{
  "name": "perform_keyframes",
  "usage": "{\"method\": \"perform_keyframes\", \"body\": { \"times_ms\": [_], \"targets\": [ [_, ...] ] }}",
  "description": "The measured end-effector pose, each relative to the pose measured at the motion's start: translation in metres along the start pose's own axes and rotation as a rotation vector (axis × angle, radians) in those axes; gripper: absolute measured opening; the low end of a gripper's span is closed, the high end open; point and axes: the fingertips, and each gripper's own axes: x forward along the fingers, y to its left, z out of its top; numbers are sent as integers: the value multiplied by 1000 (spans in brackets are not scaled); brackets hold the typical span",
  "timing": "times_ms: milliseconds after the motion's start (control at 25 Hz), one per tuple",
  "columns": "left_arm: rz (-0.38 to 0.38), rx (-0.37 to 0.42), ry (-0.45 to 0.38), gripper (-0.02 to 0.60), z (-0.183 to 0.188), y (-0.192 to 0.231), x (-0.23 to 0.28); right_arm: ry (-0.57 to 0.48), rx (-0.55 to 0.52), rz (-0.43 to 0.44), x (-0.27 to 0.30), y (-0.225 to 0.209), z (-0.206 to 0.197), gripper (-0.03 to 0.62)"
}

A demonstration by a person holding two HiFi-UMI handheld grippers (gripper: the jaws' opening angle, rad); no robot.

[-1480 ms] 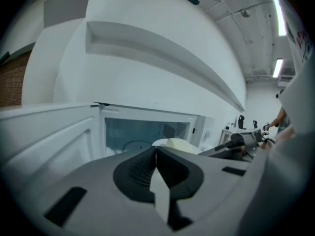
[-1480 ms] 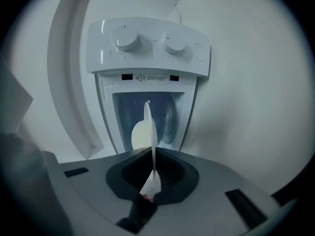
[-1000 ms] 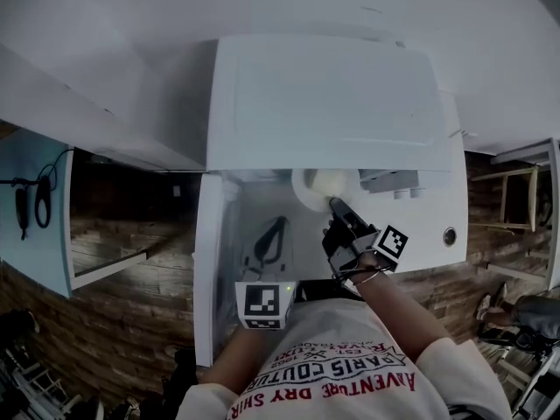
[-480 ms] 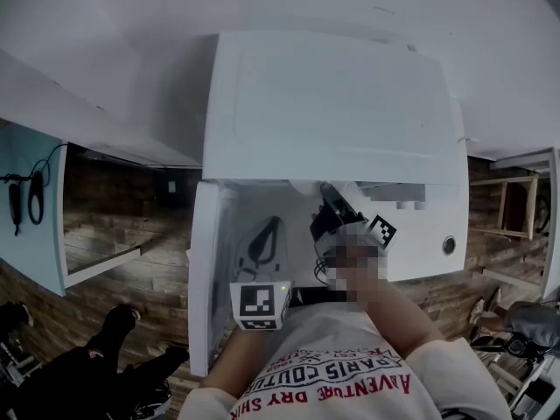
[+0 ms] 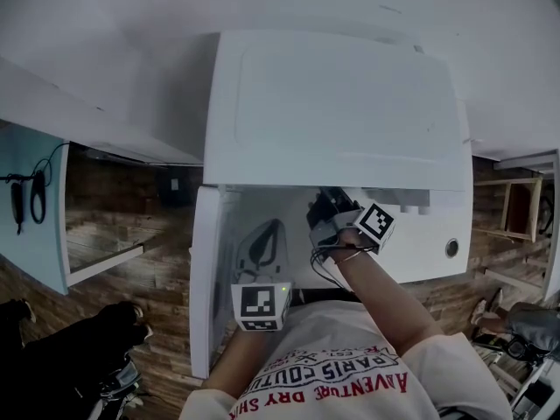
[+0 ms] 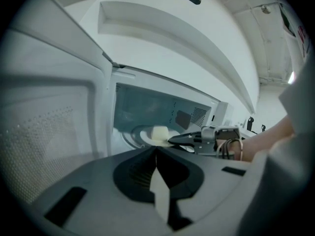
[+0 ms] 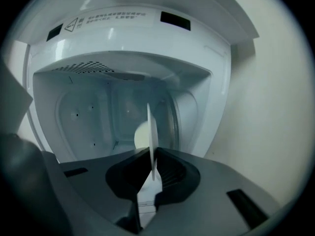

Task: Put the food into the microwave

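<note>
A white plate (image 6: pixel 141 134) with a pale yellow piece of food (image 6: pixel 160 132) lies inside the open white microwave (image 5: pixel 332 103). My right gripper (image 6: pixel 171 140) reaches into the cavity and is shut on the plate's rim. Its jaws have just been opening slightly, with the plate still between them. In the right gripper view the plate (image 7: pixel 149 124) shows edge-on between the jaws of the right gripper (image 7: pixel 150 152), with the food (image 7: pixel 140 136) behind it. In the head view the right gripper (image 5: pixel 322 201) goes under the microwave's top, which hides the plate. My left gripper (image 6: pixel 156 150) hangs shut and empty in front of the opening, by the door (image 5: pixel 206 278).
The microwave door (image 6: pixel 49 122) stands swung open on the left. The control panel with a round knob (image 5: pixel 451 248) is on the right of the opening. A wooden floor (image 5: pixel 114 234) lies below on both sides.
My right gripper has pushed deeper into the microwave with the plate, which showed at the cavity's mouth before and is now hidden under the top. The left gripper has sunk slightly.
</note>
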Motion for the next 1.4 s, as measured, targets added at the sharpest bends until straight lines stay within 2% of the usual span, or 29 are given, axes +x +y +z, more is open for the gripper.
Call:
{"method": "perform_keyframes", "body": {
  "times_ms": [320, 640, 760, 880, 1040, 1240, 1400],
  "targets": [
    [-13, 1, 6, 8, 3, -4, 1, -4, -23, -33, 7, 6, -1, 40],
    [-34, 11, 10, 8, 0, -6, 2, 105, -172, -142, 14, 8, -6, 44],
    [-39, 25, 15, 8, -5, -7, 3, 156, -294, -165, 11, 11, -6, 78],
    [-39, 15, 19, 8, -5, -5, 4, 199, -448, -135, 12, 20, -12, 165],
    [-58, 19, 14, 8, -4, -9, 4, 290, -748, -133, 12, 28, -23, 229],
    [-64, 15, 21, 8, -4, -9, 4, 495, -1104, -236, 7, 14, -34, 236],
    [-56, 8, 26, 8, -7, -6, 3, 590, -1201, -310, 1, 5, -37, 235]
  ]
}}
